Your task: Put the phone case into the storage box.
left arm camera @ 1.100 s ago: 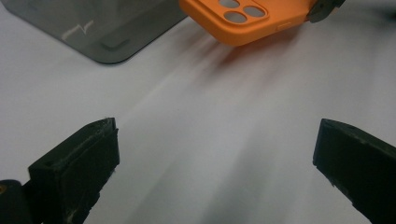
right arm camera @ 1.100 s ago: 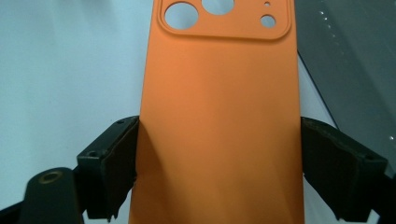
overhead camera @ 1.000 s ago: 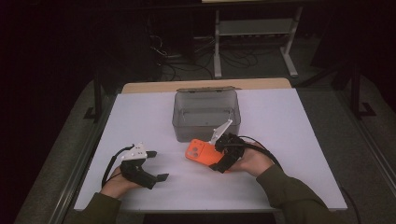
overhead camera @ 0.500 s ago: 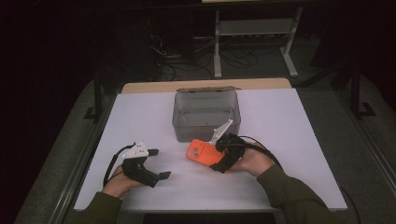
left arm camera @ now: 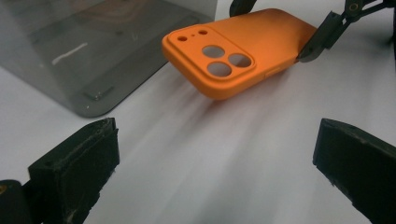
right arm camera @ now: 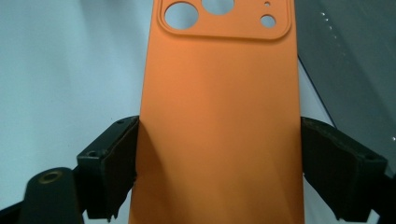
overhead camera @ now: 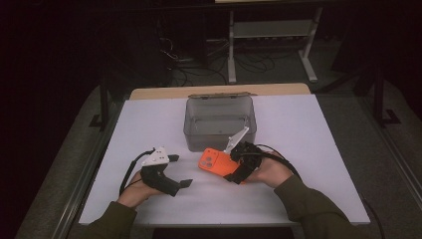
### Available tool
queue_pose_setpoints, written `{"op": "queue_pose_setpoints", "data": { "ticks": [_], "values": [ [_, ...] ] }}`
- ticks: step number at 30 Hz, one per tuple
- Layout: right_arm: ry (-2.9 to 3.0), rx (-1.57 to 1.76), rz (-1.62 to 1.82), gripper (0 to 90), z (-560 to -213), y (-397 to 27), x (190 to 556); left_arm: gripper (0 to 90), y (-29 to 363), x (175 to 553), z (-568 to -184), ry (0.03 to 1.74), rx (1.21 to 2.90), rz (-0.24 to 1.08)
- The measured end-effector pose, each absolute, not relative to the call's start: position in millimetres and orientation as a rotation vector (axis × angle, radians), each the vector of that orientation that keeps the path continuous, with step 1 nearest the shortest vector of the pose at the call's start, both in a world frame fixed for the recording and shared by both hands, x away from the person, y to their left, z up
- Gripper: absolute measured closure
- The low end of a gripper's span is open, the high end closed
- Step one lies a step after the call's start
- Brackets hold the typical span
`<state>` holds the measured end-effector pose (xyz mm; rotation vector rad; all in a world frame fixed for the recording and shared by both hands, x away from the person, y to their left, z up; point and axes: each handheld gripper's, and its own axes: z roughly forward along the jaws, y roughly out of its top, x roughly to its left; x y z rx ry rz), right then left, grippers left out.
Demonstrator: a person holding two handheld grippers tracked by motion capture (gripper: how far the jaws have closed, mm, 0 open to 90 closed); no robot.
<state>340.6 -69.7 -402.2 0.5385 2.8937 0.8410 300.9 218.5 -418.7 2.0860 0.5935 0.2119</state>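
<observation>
A white table (overhead camera: 149, 124) carried a clear grey plastic box (overhead camera: 219, 122), open at the top, standing near its far middle. Past the table's far edge ran a strip of bare wood (overhead camera: 219, 91). Beyond that, in the dark, a white metal stand (overhead camera: 271, 35) stood on the floor with a tangle of black cables (overhead camera: 186, 69) lying beside it.

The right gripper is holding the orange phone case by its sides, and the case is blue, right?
Not quite. The phone case is orange, not blue, as the right gripper view shows. The rest holds: the right gripper clamps it by its two long sides.
</observation>
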Motion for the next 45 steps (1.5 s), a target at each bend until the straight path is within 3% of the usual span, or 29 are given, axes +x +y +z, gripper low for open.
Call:
{"op": "queue_pose_setpoints", "data": {
  "ticks": [33, 45],
  "values": [
    [2.898, 0.531, 0.822, 15.6, -404, -69, 340, 0.0, 162, 323, -413, 0.511, 2.077, 0.214],
    [2.898, 0.539, 0.818, 15.6, -406, -69, 340, 0.0, 162, 323, -412, 0.492, 2.061, 0.264]
  ]
}}
